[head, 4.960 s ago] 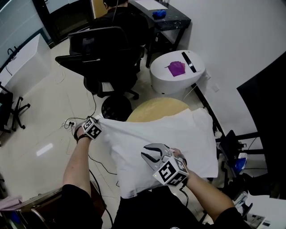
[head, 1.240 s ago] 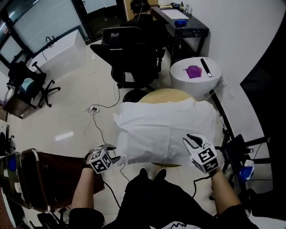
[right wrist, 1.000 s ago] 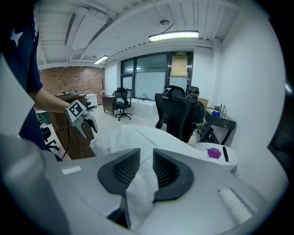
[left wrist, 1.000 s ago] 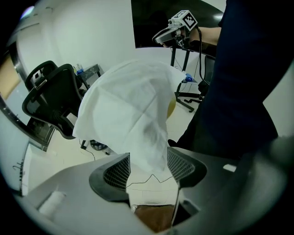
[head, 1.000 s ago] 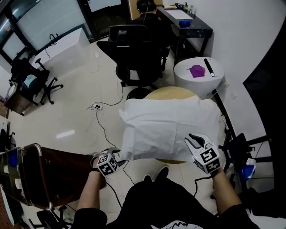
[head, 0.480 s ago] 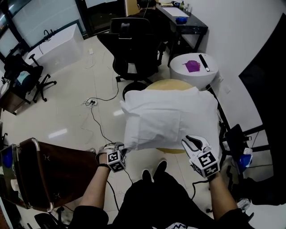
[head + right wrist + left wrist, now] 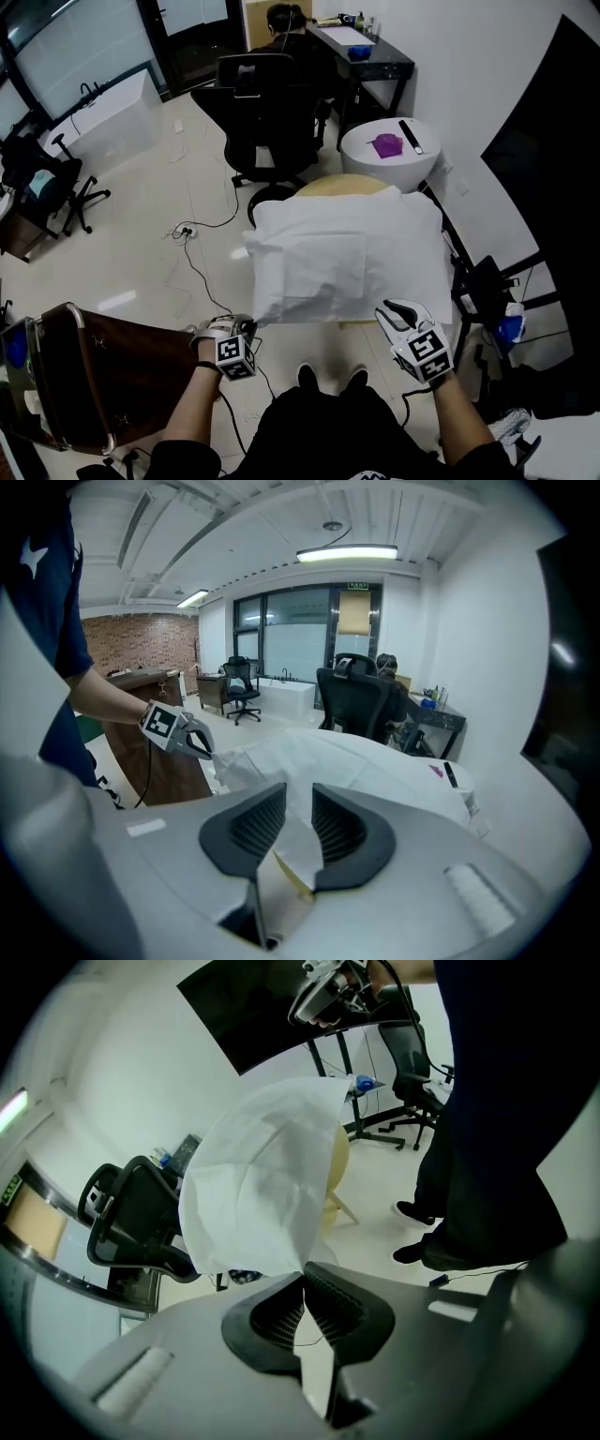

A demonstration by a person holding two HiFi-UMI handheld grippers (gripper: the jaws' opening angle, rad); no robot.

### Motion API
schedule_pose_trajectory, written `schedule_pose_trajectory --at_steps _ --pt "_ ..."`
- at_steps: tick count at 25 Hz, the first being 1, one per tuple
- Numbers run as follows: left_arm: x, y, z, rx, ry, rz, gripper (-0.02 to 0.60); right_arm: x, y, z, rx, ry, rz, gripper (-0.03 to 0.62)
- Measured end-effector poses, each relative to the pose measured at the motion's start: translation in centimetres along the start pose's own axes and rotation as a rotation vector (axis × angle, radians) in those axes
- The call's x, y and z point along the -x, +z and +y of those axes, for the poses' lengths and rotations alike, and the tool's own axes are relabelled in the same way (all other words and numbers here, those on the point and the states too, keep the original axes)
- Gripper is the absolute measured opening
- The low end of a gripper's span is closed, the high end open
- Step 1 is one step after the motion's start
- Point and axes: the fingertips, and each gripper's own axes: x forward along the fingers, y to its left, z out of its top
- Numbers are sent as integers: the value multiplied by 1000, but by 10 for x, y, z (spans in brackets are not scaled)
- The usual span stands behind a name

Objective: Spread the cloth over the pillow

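The left gripper [image 7: 303,1276], just clenched on a corner of the cloth [image 7: 323,267], should draw it gently taut over the pillow [image 7: 405,246] while the right gripper [image 7: 298,797] hangs released.

Light was bright and even, coming from a ceiling strip lamp [image 7: 347,552] seen in the right gripper view. The glossy floor [image 7: 131,244] held a pale glare patch, and shadows were faint. Both gripper views bulged strongly, with black corners. The fingers [image 7: 328,1302] nearest the lens looked soft.
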Motion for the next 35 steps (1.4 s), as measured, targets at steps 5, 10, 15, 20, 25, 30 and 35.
schedule_pose_trajectory --at_steps 5,10,15,20,25,30,35 --pt "27 9 -1 -31 21 15 0 5 6 -1 13 15 -22 98" --pt "54 16 -9 -8 49 29 0 12 6 -7 29 35 -36 98" --pt "61 16 -22 15 65 51 0 16 0 -10 32 49 -44 98" --pt "43 10 -42 37 21 79 0 22 -8 -11 36 49 -37 98" --pt "22 0 -50 45 -28 112 0 30 -23 -21 11 28 -22 98" --pt "9 -6 -48 68 -62 121 0 39 -36 -35 -26 -12 -13 98" --pt "9 0 -37 70 -81 142 2 52 -45 -50 -50 -48 -11 97"
